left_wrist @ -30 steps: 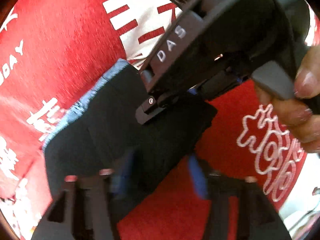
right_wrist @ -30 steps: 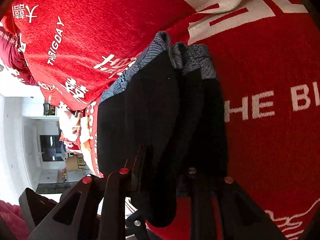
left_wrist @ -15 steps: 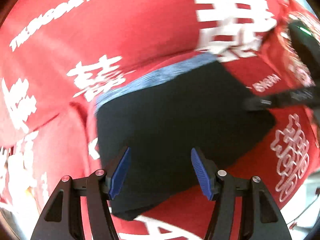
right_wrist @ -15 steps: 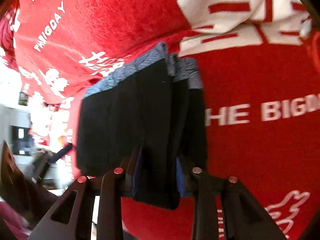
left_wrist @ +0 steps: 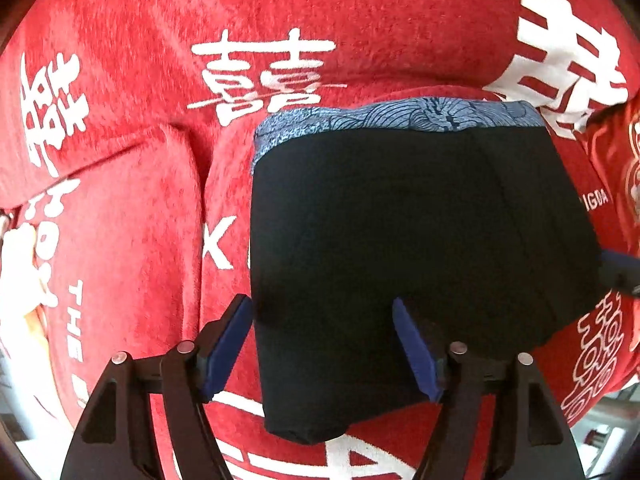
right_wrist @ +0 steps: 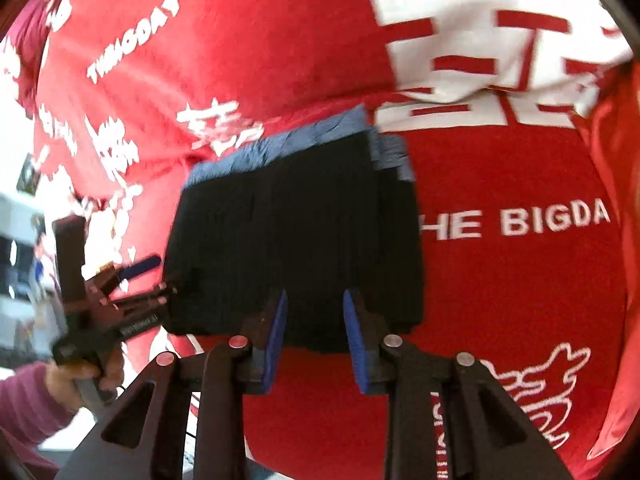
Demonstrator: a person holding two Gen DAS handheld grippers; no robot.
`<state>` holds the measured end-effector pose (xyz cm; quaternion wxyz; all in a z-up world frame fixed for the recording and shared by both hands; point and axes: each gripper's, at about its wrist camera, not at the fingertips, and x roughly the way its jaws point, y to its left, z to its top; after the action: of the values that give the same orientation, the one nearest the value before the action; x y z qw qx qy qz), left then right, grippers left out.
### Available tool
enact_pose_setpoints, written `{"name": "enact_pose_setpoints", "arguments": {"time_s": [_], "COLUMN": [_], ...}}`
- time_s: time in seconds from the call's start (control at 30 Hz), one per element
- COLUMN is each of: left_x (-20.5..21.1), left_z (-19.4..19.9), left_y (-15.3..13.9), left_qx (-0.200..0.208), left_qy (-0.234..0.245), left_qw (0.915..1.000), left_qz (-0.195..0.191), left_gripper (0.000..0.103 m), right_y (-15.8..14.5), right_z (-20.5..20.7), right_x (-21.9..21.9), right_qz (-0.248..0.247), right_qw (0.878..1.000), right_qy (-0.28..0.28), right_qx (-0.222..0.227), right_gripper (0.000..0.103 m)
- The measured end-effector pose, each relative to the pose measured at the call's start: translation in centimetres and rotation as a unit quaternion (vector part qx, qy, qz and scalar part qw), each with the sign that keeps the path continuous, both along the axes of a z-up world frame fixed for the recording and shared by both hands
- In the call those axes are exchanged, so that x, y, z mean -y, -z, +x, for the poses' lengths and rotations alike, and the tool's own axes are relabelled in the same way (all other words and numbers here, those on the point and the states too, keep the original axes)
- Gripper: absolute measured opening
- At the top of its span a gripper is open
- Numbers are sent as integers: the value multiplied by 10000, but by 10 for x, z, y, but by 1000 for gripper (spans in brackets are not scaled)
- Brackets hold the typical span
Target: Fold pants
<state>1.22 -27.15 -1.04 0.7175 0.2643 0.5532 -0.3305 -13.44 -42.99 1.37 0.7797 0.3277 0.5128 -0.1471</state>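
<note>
The folded black pants (left_wrist: 408, 248) with a blue-grey patterned waistband (left_wrist: 400, 118) lie flat on the red blanket (left_wrist: 320, 8). My left gripper (left_wrist: 322, 344) is open, its blue pads standing over the near edge of the pants and holding nothing. In the right wrist view the pants (right_wrist: 296, 240) lie folded in layers. My right gripper (right_wrist: 314, 340) is open at their near edge with nothing between the pads. The left gripper (right_wrist: 138, 284) also shows there at the pants' left side.
The red blanket (right_wrist: 520, 280) with white lettering covers the whole surface and has a raised fold (left_wrist: 132, 152) at the left. The blanket's edge and a bright room (right_wrist: 16, 240) show at the far left of the right wrist view.
My left gripper let go of the pants, opened and pulled back. My right gripper, which was shut on the pants' edge, opened and released it. The pants now lie flat.
</note>
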Motion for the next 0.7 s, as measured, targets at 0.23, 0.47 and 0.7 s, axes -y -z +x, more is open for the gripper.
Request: {"name": "enact_pose_setpoints", "arguments": {"time_s": [0.23,0.47,0.7], "left_x": [-2,-1,-3], "left_z": [5,7,12], "left_y": [4,11,16], "left_qx": [-126,-29,-263], "left_qy": [-134,-126,-255], "left_qw": [9998,9999,9993], "left_qz": [0,85,27], "left_gripper": [85,97,97], "right_y": [25,26,27], "right_z": [8,12,12], "right_x": [7,6,8], "right_qz": [-103,-232,-233], "right_qw": [9994,9990,9992], "right_qy": [175,57,54], "right_qx": [-275,-374,-316], "right_gripper": [32,32,32]}}
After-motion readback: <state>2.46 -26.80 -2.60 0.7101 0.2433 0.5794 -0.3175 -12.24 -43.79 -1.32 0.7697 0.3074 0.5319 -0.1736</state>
